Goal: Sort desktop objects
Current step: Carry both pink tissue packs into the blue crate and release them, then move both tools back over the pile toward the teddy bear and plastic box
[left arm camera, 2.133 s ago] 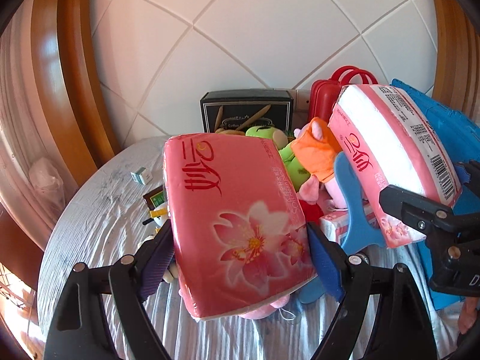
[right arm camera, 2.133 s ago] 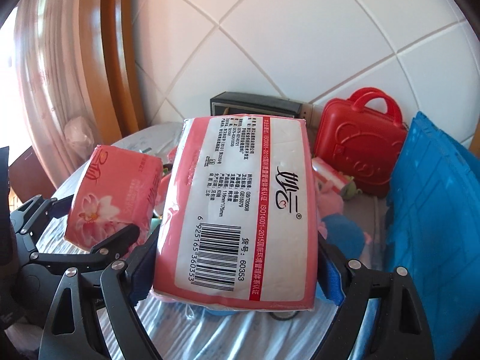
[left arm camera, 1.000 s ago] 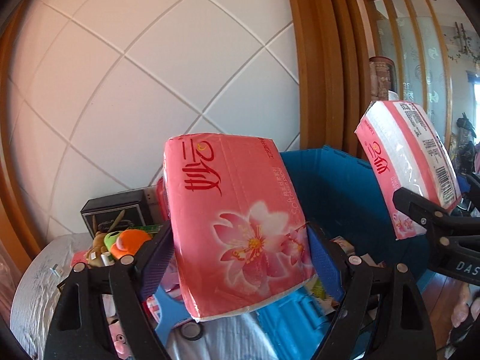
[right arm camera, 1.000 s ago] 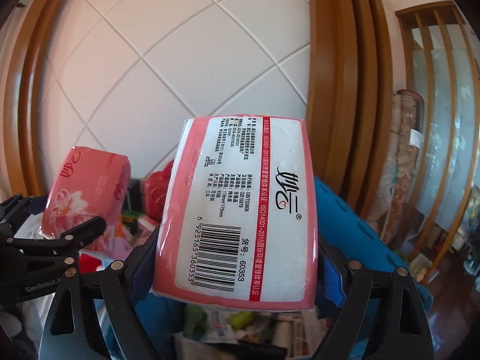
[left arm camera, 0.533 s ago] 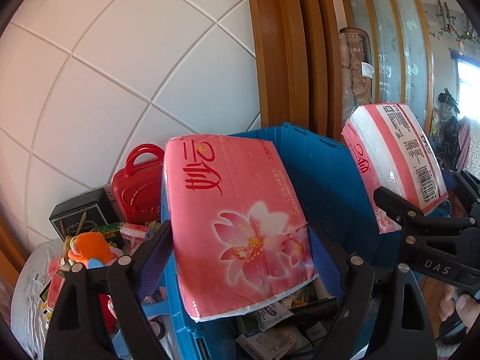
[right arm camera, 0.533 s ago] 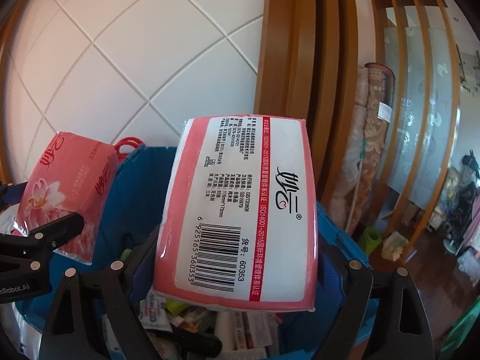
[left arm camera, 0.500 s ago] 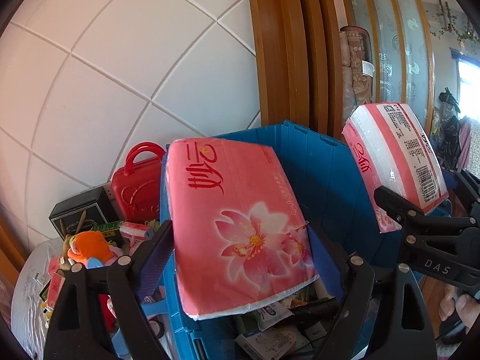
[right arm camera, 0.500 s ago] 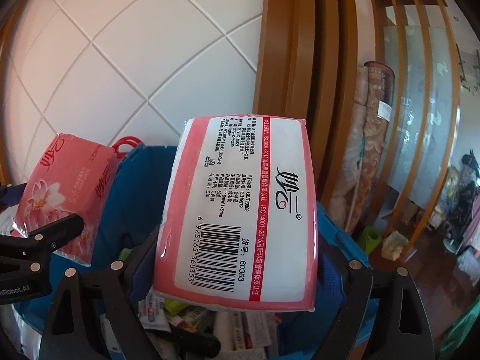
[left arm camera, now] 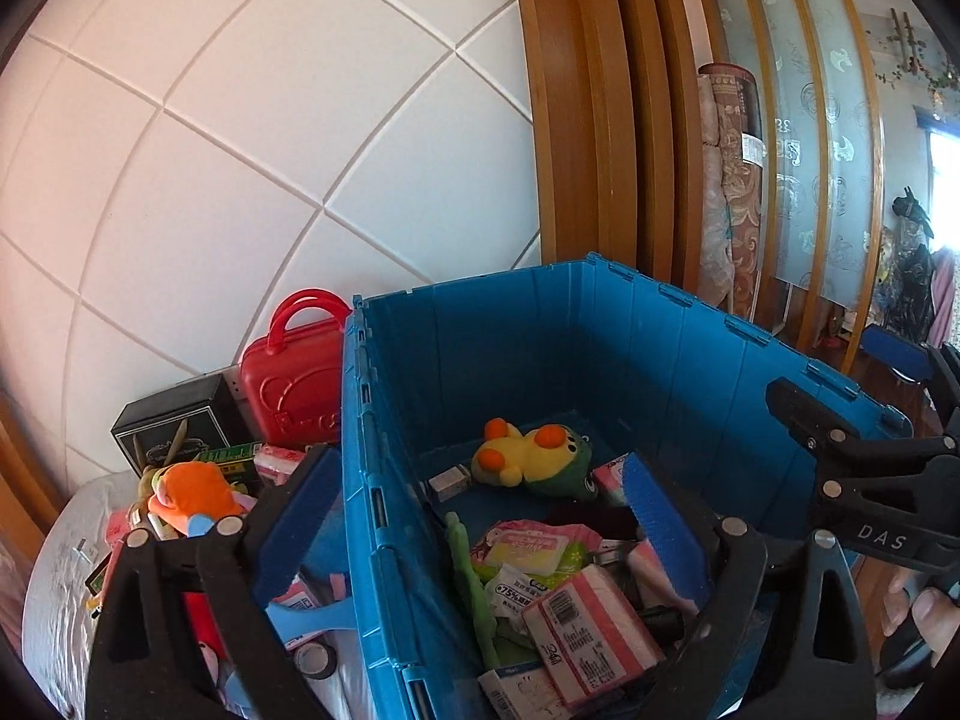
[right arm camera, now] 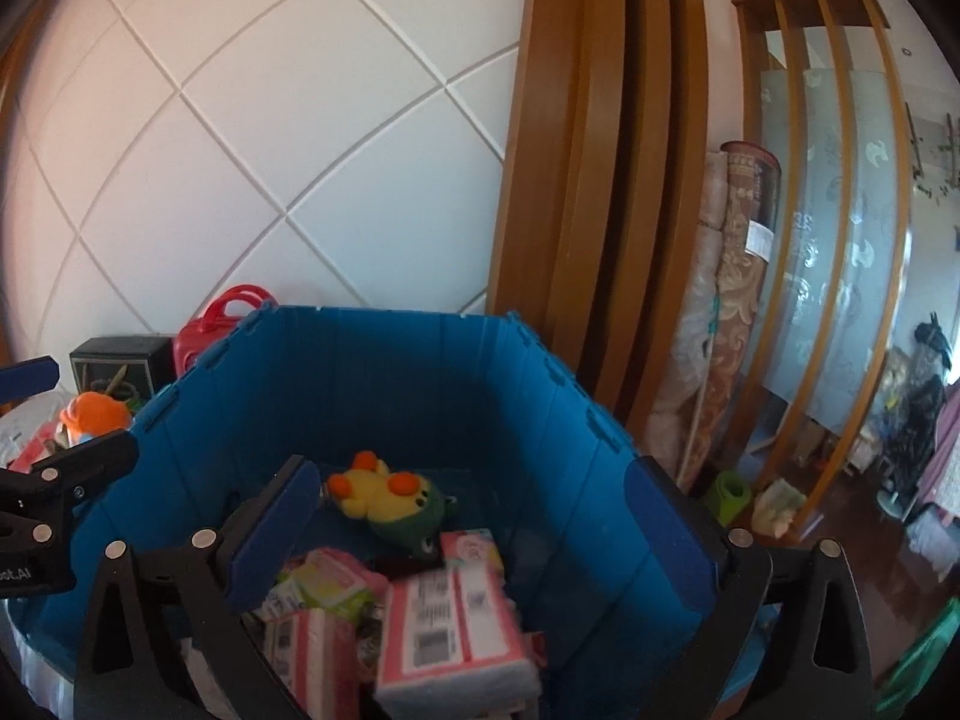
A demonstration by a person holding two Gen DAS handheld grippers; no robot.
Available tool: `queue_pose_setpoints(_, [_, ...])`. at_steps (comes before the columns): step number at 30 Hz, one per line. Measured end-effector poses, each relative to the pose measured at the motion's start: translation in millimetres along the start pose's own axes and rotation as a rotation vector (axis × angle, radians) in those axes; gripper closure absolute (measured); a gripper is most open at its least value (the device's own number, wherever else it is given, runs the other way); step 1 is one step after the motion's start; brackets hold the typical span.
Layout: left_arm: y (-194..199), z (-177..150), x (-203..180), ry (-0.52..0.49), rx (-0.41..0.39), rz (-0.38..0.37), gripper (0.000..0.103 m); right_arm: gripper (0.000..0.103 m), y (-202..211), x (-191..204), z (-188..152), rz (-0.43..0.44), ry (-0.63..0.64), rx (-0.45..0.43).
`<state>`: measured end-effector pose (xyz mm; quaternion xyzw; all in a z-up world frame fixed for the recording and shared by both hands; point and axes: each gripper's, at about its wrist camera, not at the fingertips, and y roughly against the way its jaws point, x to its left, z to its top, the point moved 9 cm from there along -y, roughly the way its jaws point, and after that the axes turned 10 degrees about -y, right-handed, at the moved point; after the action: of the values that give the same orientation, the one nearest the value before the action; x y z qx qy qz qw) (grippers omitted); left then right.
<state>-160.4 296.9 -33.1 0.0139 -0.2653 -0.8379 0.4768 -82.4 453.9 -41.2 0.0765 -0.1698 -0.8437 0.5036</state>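
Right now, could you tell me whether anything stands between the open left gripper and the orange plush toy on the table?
Yes. The left gripper straddles the blue crate's near wall, with the orange plush toy just beyond its outer finger, among clutter beside the red case.

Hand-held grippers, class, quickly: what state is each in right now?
Left hand-held gripper: open, empty.
Right hand-held gripper: open, empty.

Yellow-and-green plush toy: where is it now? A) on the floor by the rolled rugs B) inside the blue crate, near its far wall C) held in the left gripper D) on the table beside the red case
B: the yellow-and-green plush toy lies on the bottom of the blue crate toward the far wall, beyond the tissue packs; both grippers are open and hold nothing.
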Motion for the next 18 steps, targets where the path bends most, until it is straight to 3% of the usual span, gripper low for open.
queue_pose_setpoints(11, [18.5, -13.8, 28.8, 0.043, -0.004, 0.017, 0.007, 0.000, 13.5, 27.2, -4.4, 0.022, 0.011, 0.002])
queue_pose_setpoints(18, [40.0, -35.0, 71.6, 0.087, -0.007, 0.072, 0.007, 0.000, 34.7, 76.4, 2.0, 0.133, 0.031, -0.024])
